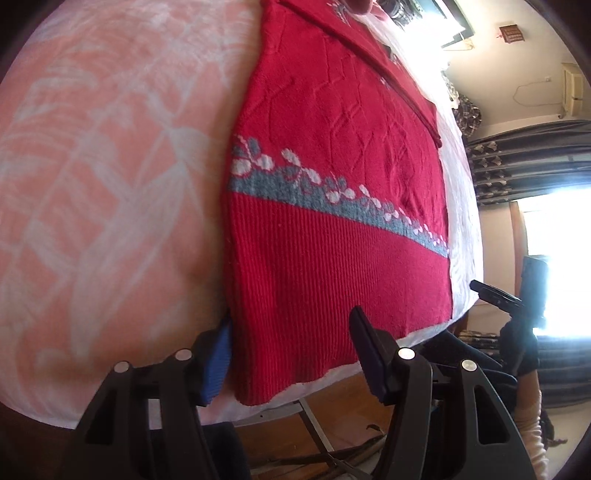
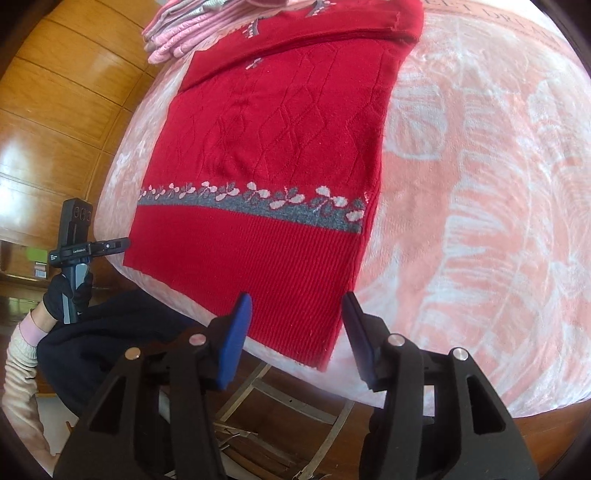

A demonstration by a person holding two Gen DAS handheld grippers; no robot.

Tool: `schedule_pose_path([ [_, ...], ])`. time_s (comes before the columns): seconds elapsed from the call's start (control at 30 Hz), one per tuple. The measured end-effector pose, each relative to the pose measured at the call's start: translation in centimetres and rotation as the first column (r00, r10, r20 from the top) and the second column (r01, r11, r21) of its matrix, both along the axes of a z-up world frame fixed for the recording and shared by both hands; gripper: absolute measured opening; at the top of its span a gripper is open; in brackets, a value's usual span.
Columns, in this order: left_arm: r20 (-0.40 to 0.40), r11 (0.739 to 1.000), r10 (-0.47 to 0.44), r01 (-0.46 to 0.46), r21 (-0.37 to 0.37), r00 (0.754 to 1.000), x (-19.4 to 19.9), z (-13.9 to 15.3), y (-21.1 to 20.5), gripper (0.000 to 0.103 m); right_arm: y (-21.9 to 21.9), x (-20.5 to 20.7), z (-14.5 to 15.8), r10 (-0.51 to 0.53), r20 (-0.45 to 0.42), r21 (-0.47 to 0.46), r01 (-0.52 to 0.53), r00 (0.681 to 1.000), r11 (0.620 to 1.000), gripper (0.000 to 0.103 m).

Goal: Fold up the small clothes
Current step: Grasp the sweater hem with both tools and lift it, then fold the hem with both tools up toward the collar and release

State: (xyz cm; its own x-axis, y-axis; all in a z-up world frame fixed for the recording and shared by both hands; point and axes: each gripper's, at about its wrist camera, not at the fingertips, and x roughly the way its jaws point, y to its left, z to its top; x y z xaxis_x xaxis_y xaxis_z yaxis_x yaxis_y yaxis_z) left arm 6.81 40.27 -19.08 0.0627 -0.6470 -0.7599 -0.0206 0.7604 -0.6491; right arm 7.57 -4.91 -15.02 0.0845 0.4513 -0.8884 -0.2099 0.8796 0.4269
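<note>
Red sweater [image 2: 266, 155] flat on the pink blanket [image 2: 480, 184].
Left gripper [image 1: 291, 347] and right gripper [image 2: 297, 332] gape wide at its near hem, holding nothing.

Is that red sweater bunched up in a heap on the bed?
No, the red sweater lies spread flat on the pink blanket, with its sleeve folded across the top.

The red sweater's [image 2: 258, 166] collar end runs off the frame at twelve o'clock. The folded pink clothes [image 2: 181, 29] are likewise cut off there.
</note>
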Motion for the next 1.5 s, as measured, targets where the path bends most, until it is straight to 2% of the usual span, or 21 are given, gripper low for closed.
schedule_pose_path([
  [0.2, 0.019, 0.999, -0.046, 0.046, 0.003, 0.999, -0.2, 0.1, -1.7, 0.056, -0.5, -0.2, -3.2, -0.005, -0.068, -0.07, 0.0, 0.998, 0.998, 0.053],
  [0.37, 0.042, 0.998, -0.064, 0.063, 0.022, 0.997, 0.0, 0.1, -2.3, 0.056, -0.6, -0.4, -5.4, -0.025, -0.114, -0.047, 0.02, 0.993, 0.999, 0.054],
  [0.57, 0.045, 0.998, -0.06, 0.058, 0.029, 0.997, 0.2, -0.1, -2.3, 0.056, 0.7, -0.9, -5.4, 0.039, -0.117, 0.025, -0.037, 0.992, 0.999, 0.053],
  [0.67, 0.045, 0.998, -0.057, 0.056, 0.035, 0.997, 0.2, -0.1, -2.2, 0.054, 2.3, -1.4, -5.3, 0.099, -0.081, -0.033, -0.102, 0.992, 0.994, 0.053],
  [0.7, 0.045, 0.998, -0.056, 0.054, 0.04, 0.997, 0.1, -0.1, -2.2, 0.052, 2.4, -1.4, -5.3, 0.096, -0.077, -0.037, -0.1, 0.992, 0.994, 0.048],
  [0.73, 0.045, 0.997, -0.056, 0.053, 0.048, 0.997, 0.2, -0.1, -2.2, 0.045, 2.2, -1.4, -5.2, 0.087, -0.078, -0.036, -0.09, 0.993, 0.995, 0.045],
  [0.77, 0.044, 0.997, -0.054, 0.051, 0.06, 0.998, 0.2, -0.1, -2.1, 0.036, 2.0, -1.3, -5.3, 0.074, -0.081, -0.03, -0.077, 0.994, 0.997, 0.03],
  [0.8, 0.045, 0.997, -0.051, 0.048, 0.065, 0.998, 0.2, -0.1, -2.0, 0.032, 1.6, -1.1, -5.3, 0.061, -0.088, -0.008, -0.062, 0.994, 0.998, 0.016],
  [0.87, 0.042, 0.996, -0.045, 0.042, 0.077, 0.998, 0.2, -0.2, -1.7, 0.019, 0.9, -0.9, -5.4, 0.039, -0.105, 0.04, -0.035, 0.994, 0.999, 0.011],
  [1.0, 0.082, 0.997, -0.047, 0.041, 0.068, 0.996, 0.3, 0.6, -1.4, 0.011, 0.6, -1.0, -4.2, 0.048, -0.077, 0.056, -0.043, 0.996, 0.998, 0.009],
  [1.13, 0.169, 0.999, -0.029, 0.031, -0.012, 0.985, 0.8, 3.3, -1.6, 0.009, 0.0, -0.5, -1.5, 0.022, -0.027, 0.145, -0.018, 0.999, 0.989, 0.008],
  [1.3, 0.244, 0.996, 0.057, -0.038, -0.085, 0.968, 2.5, 6.4, -1.1, 0.009, -1.4, 0.9, 0.8, -0.072, -0.002, 0.246, 0.07, 0.997, 0.967, 0.007],
  [1.5, 0.337, 0.983, 0.164, -0.124, -0.138, 0.927, 6.1, 9.5, -0.4, 0.009, -3.6, 4.5, 2.7, -0.211, 0.023, 0.285, 0.196, 0.977, 0.938, 0.006],
])
